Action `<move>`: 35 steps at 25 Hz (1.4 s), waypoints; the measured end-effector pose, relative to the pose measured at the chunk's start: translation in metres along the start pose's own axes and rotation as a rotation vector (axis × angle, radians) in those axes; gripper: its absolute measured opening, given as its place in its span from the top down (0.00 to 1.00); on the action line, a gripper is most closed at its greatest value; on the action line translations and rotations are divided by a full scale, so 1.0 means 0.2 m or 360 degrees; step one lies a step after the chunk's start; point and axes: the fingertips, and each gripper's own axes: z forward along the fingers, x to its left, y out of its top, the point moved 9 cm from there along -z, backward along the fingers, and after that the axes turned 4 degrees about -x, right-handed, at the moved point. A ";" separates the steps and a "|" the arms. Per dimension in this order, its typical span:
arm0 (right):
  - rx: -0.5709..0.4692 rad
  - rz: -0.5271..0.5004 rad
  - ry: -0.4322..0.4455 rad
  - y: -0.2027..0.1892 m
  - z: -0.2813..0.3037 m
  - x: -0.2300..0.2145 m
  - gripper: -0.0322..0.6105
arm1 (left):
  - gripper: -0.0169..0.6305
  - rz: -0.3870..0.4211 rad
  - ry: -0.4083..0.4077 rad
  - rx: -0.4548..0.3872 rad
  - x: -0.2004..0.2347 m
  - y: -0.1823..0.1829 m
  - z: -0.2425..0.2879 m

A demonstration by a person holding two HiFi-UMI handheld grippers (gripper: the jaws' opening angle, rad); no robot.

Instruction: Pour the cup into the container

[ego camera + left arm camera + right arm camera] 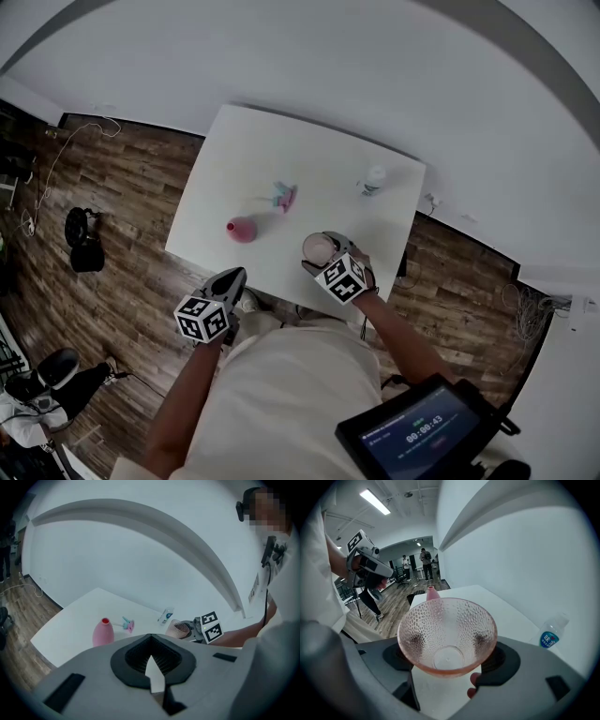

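My right gripper (328, 255) (447, 652) is shut on a pink dimpled glass cup (317, 246) (449, 620), held over the near right part of the white table (309, 150). The cup's mouth faces the right gripper camera and looks empty. A pink vase-shaped container (241, 229) (103, 633) stands upright near the table's front left; its neck (432, 592) shows just behind the cup's rim. My left gripper (231, 279) (153, 671) hangs off the table's front edge, shut, with nothing in it.
A small pink and teal object (284, 196) (127, 624) lies mid-table. A water bottle (373, 180) (551, 634) stands at the far right. A screen (422, 433) sits low at my right. Wooden floor surrounds the table; a white wall is behind it.
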 end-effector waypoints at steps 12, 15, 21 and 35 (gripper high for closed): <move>0.0043 -0.0113 0.0004 -0.04 0.13 0.04 0.37 | 0.96 0.0018 0.0036 0.0055 0.06 -0.05 -0.02; 0.0052 -0.0122 0.0008 -0.03 0.17 0.06 0.36 | 0.96 0.0042 0.0045 0.0076 0.08 -0.07 -0.03; 0.0060 -0.0113 0.0012 -0.03 0.21 0.09 0.36 | 0.96 0.0053 0.0050 0.0099 0.11 -0.09 -0.04; 0.0076 -0.0100 -0.0030 -0.05 0.28 0.13 0.36 | 0.96 0.0045 0.0051 0.0105 0.18 -0.12 -0.12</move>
